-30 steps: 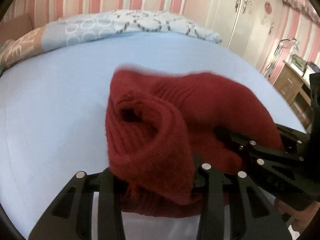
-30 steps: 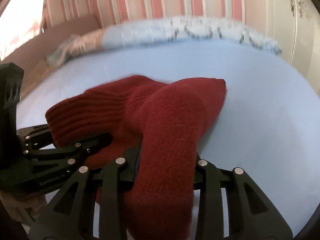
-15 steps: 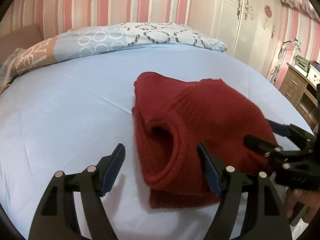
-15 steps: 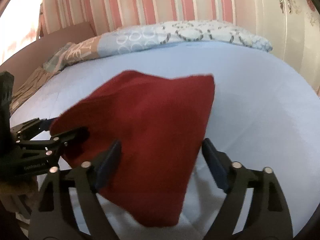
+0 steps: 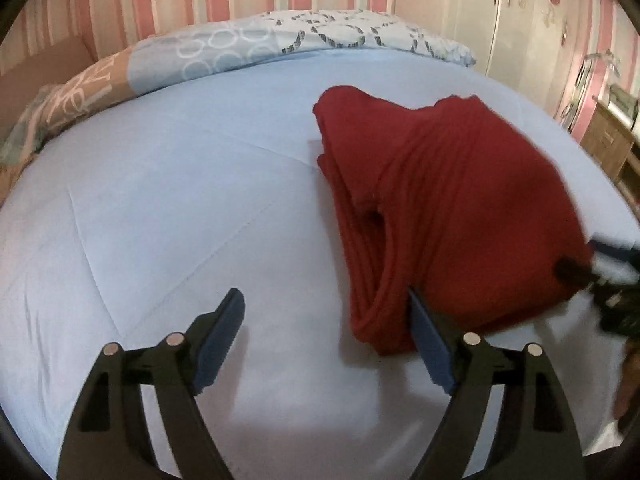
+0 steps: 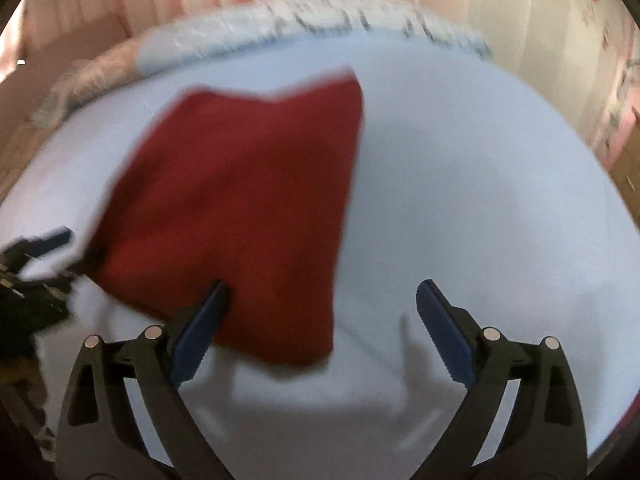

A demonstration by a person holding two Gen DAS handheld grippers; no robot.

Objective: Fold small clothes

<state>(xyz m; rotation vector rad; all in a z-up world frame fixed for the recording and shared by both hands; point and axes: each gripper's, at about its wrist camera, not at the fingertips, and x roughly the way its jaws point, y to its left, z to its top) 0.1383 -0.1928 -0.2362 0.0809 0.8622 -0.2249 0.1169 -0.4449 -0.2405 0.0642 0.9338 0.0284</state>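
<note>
The dark red ribbed knit garment (image 5: 452,216) (image 6: 240,208) is lying folded in layers on the light blue bed sheet (image 5: 180,208), its rolled edges stacking along one side.

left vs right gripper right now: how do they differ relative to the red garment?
The left gripper sits left of the red garment, its right finger at the folded edge. The right gripper sits at the garment's right corner, cloth overlapping its left finger. Both are open, neither gripping, having just been opening.
</note>
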